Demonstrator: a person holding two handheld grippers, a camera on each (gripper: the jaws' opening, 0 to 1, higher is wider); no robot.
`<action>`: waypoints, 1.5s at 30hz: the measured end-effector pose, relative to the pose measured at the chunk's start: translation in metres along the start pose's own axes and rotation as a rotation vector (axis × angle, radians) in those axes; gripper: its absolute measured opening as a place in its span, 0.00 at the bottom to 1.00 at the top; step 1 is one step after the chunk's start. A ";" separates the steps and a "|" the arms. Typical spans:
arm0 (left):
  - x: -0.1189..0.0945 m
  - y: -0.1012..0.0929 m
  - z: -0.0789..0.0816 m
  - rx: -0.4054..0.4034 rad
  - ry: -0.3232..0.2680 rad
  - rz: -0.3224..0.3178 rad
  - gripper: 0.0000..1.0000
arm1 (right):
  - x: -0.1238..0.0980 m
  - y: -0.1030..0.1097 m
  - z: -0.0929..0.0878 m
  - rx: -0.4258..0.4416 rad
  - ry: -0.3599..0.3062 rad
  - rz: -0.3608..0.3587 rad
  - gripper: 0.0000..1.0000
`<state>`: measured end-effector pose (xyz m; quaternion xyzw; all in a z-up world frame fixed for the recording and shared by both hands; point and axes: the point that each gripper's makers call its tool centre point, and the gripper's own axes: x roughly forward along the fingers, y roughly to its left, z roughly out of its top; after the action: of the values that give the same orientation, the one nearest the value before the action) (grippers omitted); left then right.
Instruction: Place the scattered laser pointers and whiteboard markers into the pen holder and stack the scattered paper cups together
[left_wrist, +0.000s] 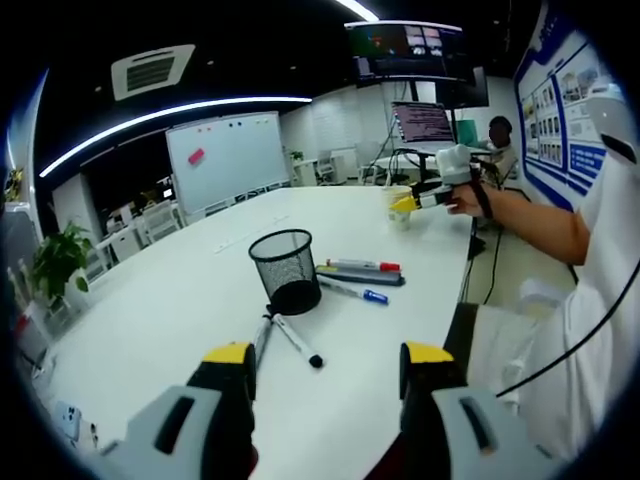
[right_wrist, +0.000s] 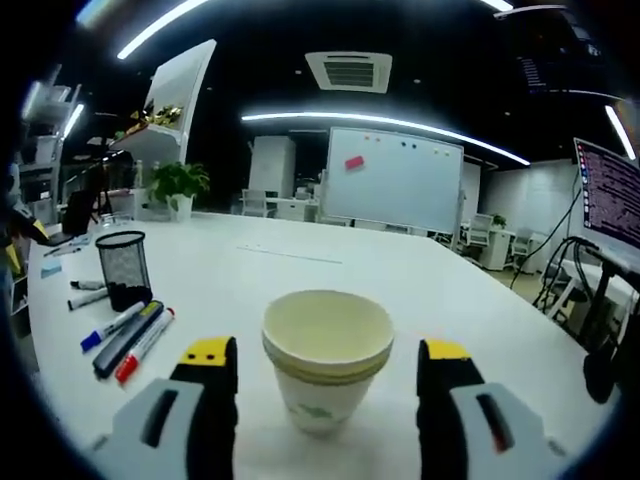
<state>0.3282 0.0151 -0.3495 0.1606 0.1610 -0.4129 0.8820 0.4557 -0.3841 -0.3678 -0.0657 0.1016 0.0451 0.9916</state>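
Right gripper (right_wrist: 325, 385) jaws wide, flanking stacked paper cups (right_wrist: 327, 355), apparently untouched. Left gripper (left_wrist: 328, 375) jaws wide, empty, before pen holder (left_wrist: 285, 270).

A long white table (left_wrist: 180, 300) runs through an open office under a dark ceiling. Curved light strips (right_wrist: 400, 125) cross overhead beside a square ceiling vent (right_wrist: 349, 70). A whiteboard (left_wrist: 227, 155) stands past the table's far end, with white chairs (left_wrist: 150, 218) near it. A potted plant (left_wrist: 58, 258) sits off the table's side. Screens (left_wrist: 405, 50) hang high above a monitor (left_wrist: 424, 121), and blue posters (left_wrist: 560, 110) cover one wall.
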 end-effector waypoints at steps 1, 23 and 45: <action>0.000 0.000 0.000 0.000 0.000 0.001 0.59 | 0.000 0.001 0.000 0.000 0.000 0.002 0.74; -0.002 0.004 -0.001 0.001 0.001 0.008 0.59 | -0.002 0.007 0.007 0.027 -0.054 0.022 0.77; 0.001 0.005 0.001 0.004 0.004 0.010 0.59 | -0.008 0.000 0.011 0.075 -0.083 0.005 0.76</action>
<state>0.3330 0.0174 -0.3477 0.1639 0.1610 -0.4087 0.8833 0.4498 -0.3831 -0.3555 -0.0263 0.0620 0.0464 0.9967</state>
